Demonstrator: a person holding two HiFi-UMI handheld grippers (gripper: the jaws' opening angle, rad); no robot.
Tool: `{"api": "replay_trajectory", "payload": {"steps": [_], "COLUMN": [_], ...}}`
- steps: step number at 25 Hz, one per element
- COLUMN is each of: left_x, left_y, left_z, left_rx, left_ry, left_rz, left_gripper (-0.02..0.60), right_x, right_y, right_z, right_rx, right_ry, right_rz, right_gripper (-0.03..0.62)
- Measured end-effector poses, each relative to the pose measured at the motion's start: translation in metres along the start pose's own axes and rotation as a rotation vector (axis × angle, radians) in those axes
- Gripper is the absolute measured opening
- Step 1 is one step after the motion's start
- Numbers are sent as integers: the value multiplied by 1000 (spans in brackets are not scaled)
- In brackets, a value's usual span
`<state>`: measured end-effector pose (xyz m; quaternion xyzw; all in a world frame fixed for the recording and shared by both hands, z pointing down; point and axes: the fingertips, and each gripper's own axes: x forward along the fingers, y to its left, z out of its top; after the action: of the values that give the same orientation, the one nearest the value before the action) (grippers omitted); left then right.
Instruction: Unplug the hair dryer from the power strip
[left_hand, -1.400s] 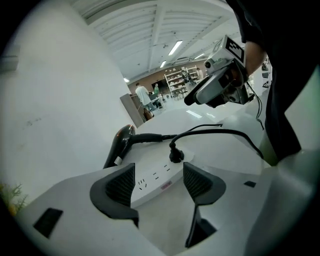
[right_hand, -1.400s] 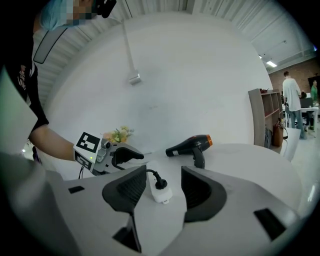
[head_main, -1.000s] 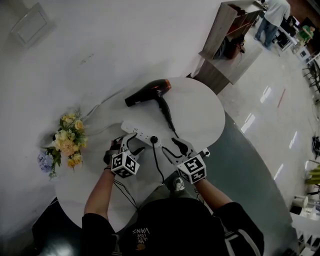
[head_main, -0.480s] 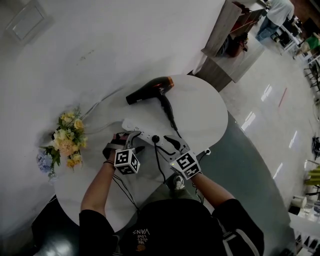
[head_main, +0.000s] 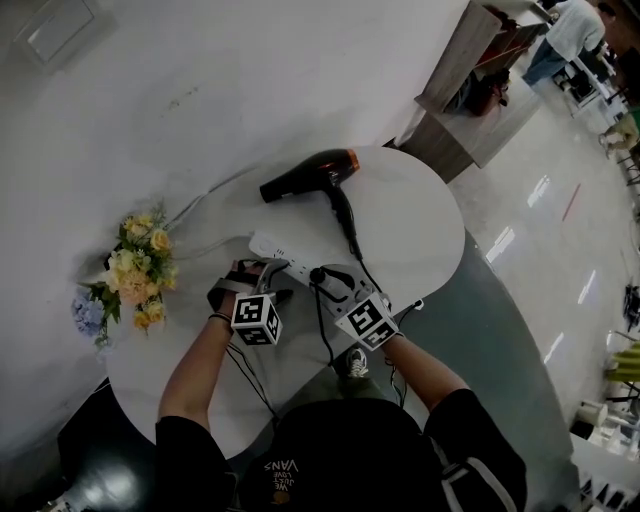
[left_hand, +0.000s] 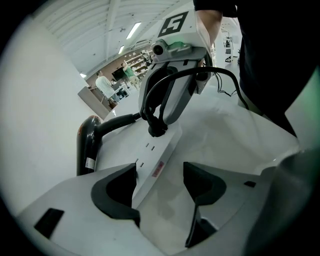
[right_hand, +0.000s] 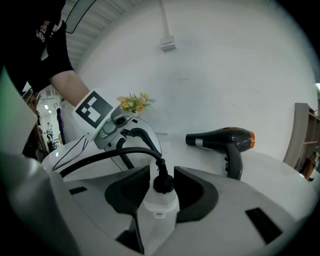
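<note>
A black hair dryer (head_main: 312, 176) with an orange rear lies at the far side of the round white table (head_main: 425, 225). Its black plug (head_main: 318, 275) sits in the white power strip (head_main: 280, 263). In the right gripper view the plug (right_hand: 163, 182) stands between the pads of my right gripper (right_hand: 162, 189), whose jaws are closing, with a thin gap still showing on each side. My left gripper (left_hand: 160, 186) is open over the strip's (left_hand: 157, 157) other end. The strip's edge lies against the left pad (left_hand: 117, 192) and apart from the other. The hair dryer (right_hand: 225, 140) lies beyond.
A bunch of yellow and blue flowers (head_main: 133, 277) lies at the table's left. The plug's black cord (head_main: 326, 335) runs toward me over the table's near edge. A wooden shelf unit (head_main: 470, 95) stands beyond the table on a shiny floor.
My right gripper has moved left and down to the plug, and its jaws have narrowed around it. My left gripper has stayed at the strip and rolled a little.
</note>
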<state>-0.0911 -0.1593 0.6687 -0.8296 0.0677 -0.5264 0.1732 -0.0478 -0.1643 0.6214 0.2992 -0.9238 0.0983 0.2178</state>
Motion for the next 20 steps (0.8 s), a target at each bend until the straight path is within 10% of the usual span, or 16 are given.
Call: {"api": "replay_trajectory", "payload": {"steps": [20], "left_x": [2], "left_y": [1], "left_z": [-2], "left_rx": [-4], "left_ry": [29], "left_rz": [-34], "left_gripper": [311], "right_x": [12], "right_y": [-4], "right_z": [-3], "right_rx": [-63], "right_ry": [26], "right_rz": [4], "right_gripper": [69]}}
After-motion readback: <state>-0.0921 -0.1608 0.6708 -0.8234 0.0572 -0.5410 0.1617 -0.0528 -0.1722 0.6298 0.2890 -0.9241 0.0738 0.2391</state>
